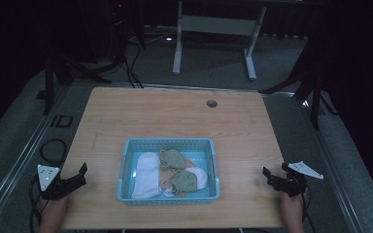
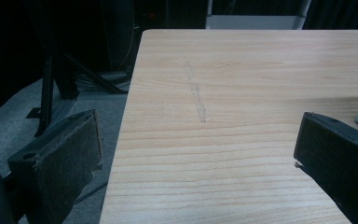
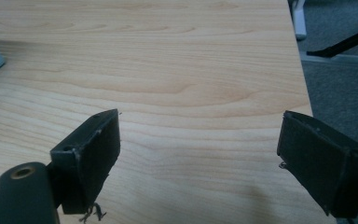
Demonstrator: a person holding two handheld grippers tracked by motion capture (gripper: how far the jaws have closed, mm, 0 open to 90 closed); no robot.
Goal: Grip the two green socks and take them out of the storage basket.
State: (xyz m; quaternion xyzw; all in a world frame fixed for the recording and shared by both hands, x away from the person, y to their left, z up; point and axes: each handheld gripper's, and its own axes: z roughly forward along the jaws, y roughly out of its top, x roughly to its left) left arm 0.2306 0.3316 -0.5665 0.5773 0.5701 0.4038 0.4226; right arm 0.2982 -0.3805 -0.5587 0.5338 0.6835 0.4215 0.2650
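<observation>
Worktop (image 1: 175, 116) carries one blue basket (image 1: 169, 198), set near the front edge, midway between the two hands. Behind the basket the wood is bare back to a small round hole (image 1: 211, 103); plenty of open room there and on both flanks.

In the basket: a white cloth (image 1: 145, 177) on its left side, green cloths (image 1: 174, 159) and a bit of orange cloth (image 1: 165, 179) to its right, all heaped and overlapping.

Left hand-held gripper (image 1: 81, 175) sits left of the basket, well apart from it, right at the worktop's left edge; jaws apart, nothing between them. Right hand-held gripper (image 1: 271, 175) sits right of the basket, also well apart, close to the right edge; jaws wide apart, empty.

Risks, as I judge them: the cloths lie tangled, so a pinch could lift two at once or drag a neighbour over the rim. A jaw could catch the basket's wall and shove the light basket toward the near edge. Both hands start at the worktop's side edges, so a low swing could clip the edge.
</observation>
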